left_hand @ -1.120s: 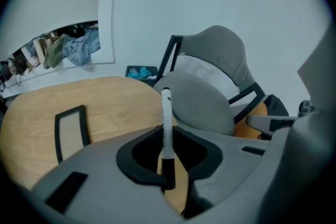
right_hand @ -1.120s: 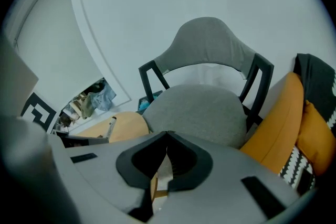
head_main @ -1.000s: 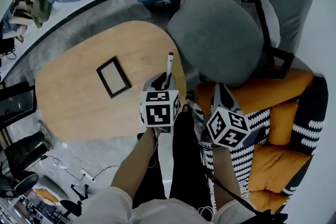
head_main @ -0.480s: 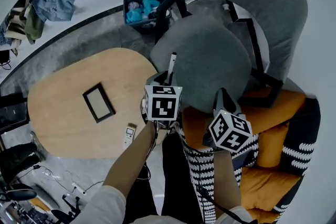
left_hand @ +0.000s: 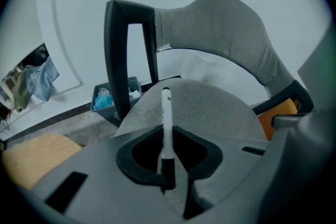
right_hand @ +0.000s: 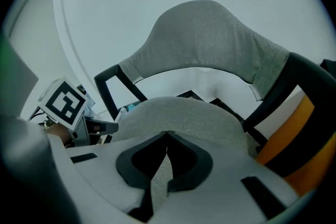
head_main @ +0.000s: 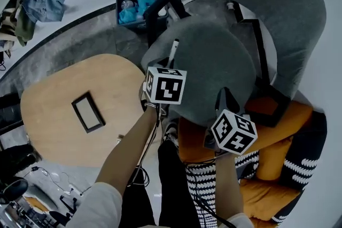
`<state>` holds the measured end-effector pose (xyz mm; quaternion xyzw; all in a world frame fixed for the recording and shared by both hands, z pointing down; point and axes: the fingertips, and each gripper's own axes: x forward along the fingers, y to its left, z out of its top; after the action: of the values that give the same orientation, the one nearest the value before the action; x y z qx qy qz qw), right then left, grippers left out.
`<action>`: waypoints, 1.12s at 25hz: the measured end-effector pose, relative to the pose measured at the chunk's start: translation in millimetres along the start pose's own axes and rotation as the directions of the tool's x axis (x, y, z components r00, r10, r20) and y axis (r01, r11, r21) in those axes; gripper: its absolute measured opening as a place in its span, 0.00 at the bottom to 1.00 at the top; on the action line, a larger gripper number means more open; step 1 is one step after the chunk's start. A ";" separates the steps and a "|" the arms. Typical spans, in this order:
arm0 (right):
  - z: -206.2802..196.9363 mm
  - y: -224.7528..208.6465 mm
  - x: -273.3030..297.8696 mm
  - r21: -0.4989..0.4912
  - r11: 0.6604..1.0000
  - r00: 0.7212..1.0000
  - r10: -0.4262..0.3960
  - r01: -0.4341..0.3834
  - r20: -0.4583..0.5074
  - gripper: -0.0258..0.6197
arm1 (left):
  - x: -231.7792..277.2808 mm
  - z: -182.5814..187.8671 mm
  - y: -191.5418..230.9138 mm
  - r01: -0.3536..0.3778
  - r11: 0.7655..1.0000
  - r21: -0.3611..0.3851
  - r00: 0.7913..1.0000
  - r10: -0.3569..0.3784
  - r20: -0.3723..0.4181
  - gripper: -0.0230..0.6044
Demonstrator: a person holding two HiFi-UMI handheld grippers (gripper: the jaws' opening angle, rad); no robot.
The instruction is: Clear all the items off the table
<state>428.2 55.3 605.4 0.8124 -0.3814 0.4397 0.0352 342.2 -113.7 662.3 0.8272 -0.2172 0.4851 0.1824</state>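
**Holding a marker over the grey seat; one item on the table**

1. Grey armchair (head_main: pixel 291 2): the largest object, filling the upper right of the head view. Its curved back rises behind both grippers in the gripper views.
2. Wooden table (head_main: pixel 51 107): an oval top at the left, well apart from both grippers.
3. Round grey seat cushion (head_main: pixel 219 69): lies directly under and ahead of both grippers.
4. Orange cushions (head_main: pixel 280 133): at the lower right, beside the armchair's black frame.
5. Dark bin (head_main: pixel 140 5): stands on the floor beyond the table, with blue material inside (contents not identifiable).
6. Black rectangular frame (head_main: pixel 88 112): lies flat on the table, near its middle.
7. Left gripper (left_hand: pixel 167 131): its jaws pinch the marker at the tips.
8. Right gripper (right_hand: pixel 167 136): its jaws are pressed together with nothing between them, only grey cushion beyond.
9. Marker (left_hand: pixel 166 107): a white barrel with a dark end. It projects past the left gripper's tips, off the table and above the grey seat cushion.
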 end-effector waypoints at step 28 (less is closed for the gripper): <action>-5.6 -21.6 -4.3 0.060 0.998 1.000 -0.006 0.006 0.007 0.08 | 29.3 -0.6 -3.0 -0.008 1.000 -0.023 0.997 0.007 -0.077 0.31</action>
<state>436.9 75.3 611.7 0.8158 -0.3658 0.4478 0.0109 356.1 -116.2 688.1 0.8050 -0.2188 0.5146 0.1982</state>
